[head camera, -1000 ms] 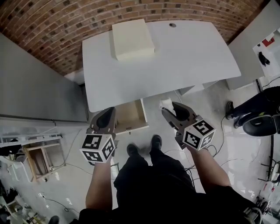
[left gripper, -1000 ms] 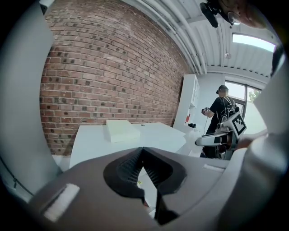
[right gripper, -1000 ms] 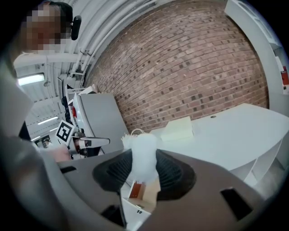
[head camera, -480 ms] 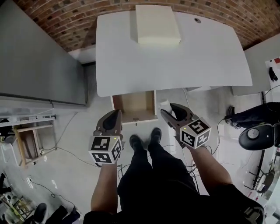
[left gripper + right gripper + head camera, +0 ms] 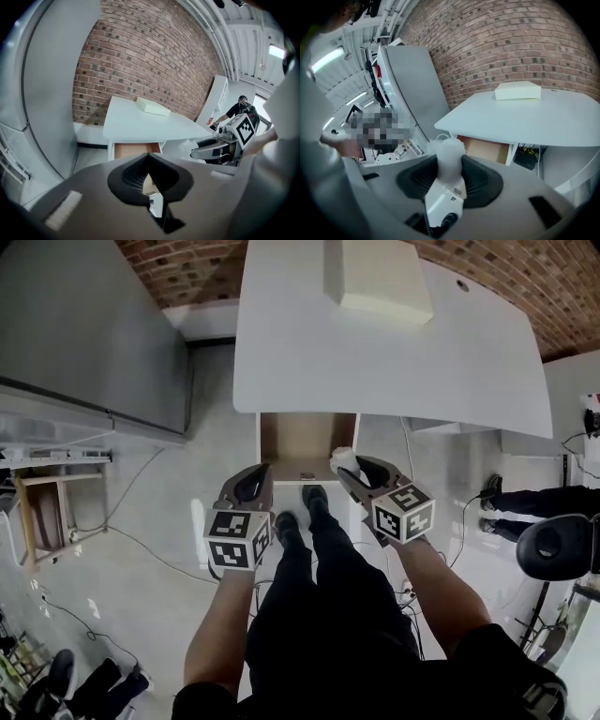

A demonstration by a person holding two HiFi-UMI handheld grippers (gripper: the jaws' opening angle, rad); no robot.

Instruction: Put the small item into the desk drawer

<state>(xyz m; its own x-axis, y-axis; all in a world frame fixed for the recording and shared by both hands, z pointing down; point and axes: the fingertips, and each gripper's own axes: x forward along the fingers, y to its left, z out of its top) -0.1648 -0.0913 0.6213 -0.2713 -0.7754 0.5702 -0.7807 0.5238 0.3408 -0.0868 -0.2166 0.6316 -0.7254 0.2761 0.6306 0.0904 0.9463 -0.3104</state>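
The right gripper (image 5: 351, 469), pinching the small white item (image 5: 343, 459), should clear the near edge of the open drawer (image 5: 302, 435), then release low inside; the left gripper (image 5: 254, 480) sits pressed together, empty.

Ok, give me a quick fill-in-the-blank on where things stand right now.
The right tongs grip a fluffy ____ item.
The drawer stands ____.
The cream box lies on the ____.
The left tongs hold ____.
Missing: white; open; desk; nothing.
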